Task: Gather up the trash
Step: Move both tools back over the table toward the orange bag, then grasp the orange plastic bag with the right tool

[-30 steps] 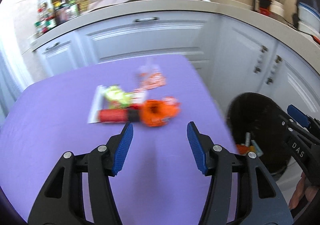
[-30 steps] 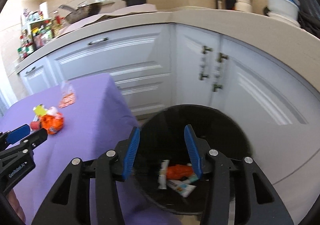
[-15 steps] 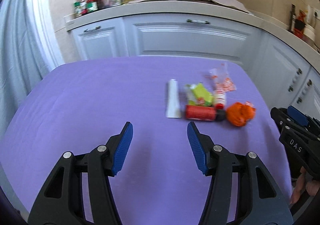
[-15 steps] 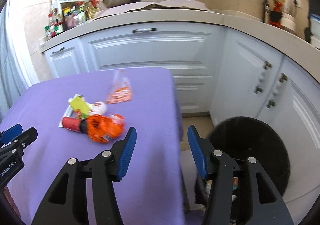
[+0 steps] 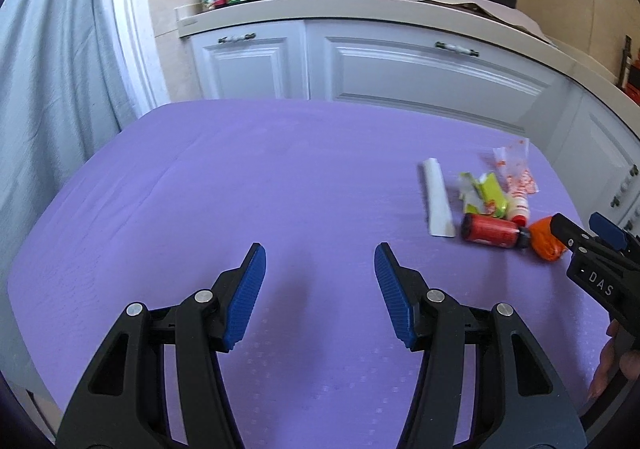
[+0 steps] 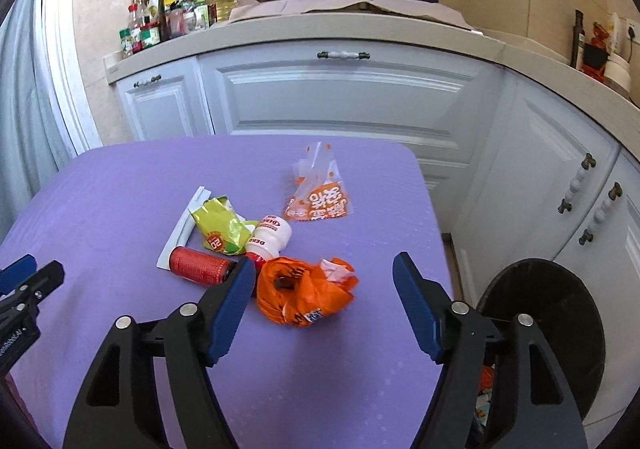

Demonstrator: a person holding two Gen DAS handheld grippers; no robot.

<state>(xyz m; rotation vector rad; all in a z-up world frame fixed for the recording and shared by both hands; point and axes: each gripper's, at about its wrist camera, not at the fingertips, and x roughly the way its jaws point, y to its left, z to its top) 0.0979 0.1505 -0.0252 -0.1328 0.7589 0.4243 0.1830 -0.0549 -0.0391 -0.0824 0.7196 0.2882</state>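
My right tool (image 6: pixel 324 303) is opening, empty; crumpled orange bag (image 6: pixel 304 295) sits dead ahead. Straddle its bulk, then pinch.

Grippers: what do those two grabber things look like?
Both are black plastic claws with two arms each, tipped with ribbed blue pads and dotted with round silver bolts. The left gripper and the right gripper look like twins. Seen from the side, the right one has white letters on it. No cables or sleeves show.
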